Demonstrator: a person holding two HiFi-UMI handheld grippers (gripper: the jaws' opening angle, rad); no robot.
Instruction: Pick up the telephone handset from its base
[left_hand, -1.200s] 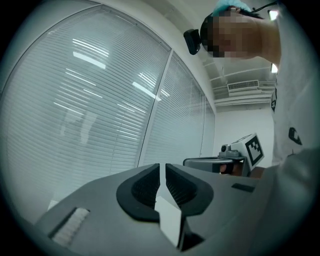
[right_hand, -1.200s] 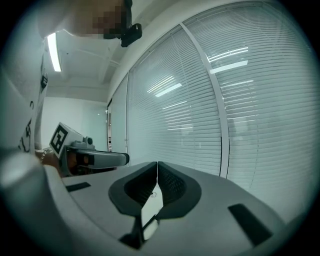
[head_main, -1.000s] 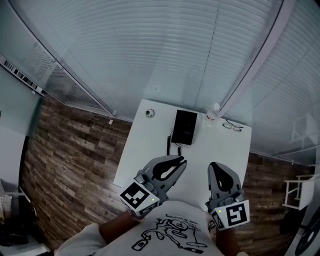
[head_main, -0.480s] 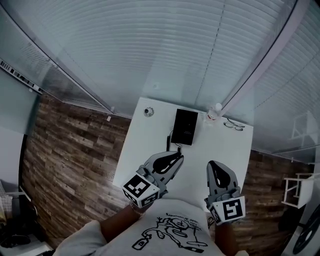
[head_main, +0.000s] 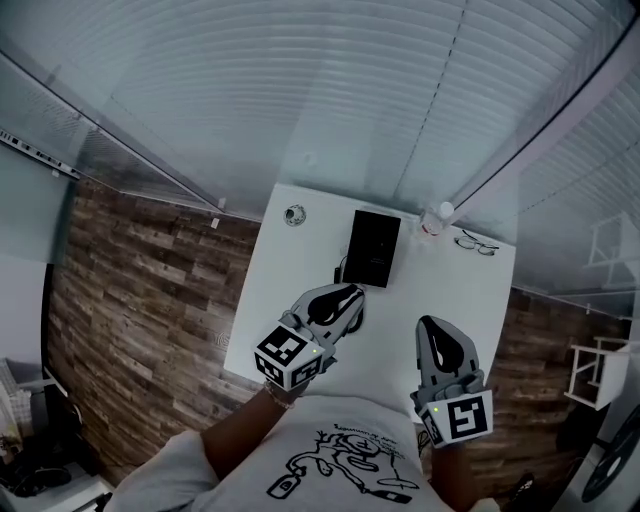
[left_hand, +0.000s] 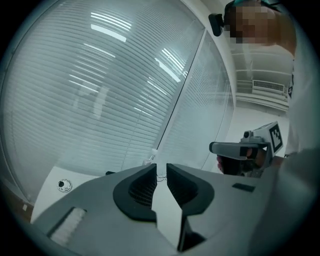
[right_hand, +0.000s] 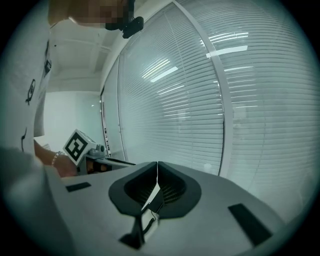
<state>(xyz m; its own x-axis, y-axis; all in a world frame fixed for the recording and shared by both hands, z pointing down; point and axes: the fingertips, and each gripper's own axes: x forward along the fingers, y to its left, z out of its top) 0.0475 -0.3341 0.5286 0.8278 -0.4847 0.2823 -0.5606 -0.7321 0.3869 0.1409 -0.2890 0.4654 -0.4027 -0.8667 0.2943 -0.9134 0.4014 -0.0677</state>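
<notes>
White table (head_main: 480, 300) carries a black phone (head_main: 372, 248) near the middle of its far edge. In the head view the phone reads as one dark block, its parts not told apart, with a cord (head_main: 342, 272) coming off its near left corner. A small round object (head_main: 294, 214) sits at the far left corner. A bottle (head_main: 437, 217) and glasses (head_main: 478, 243) lie toward the far right corner.

Only the head view shows the phone whole, with both grippers over the table's near half. The left gripper (head_main: 350, 293) points toward the phone's near end, near the cord but apart from the phone. The right gripper (head_main: 431, 326) hangs toward the near right corner, well apart from the phone.

The left gripper view adds what the head view can't. Its jaws stand a narrow slit apart and are opening, with nothing between them; the far-off glasses show through the gap. The round object shows at the picture's left and the bottle just above the tips. The phone is only a dark sliver behind the left jaw.

The right gripper view shows its jaws pressed together, gripping nothing. The phone doesn't show there. Beyond the jaws are blinds (right_hand: 240, 100) and the left gripper's marker cube (right_hand: 76, 146) off to the side.
</notes>
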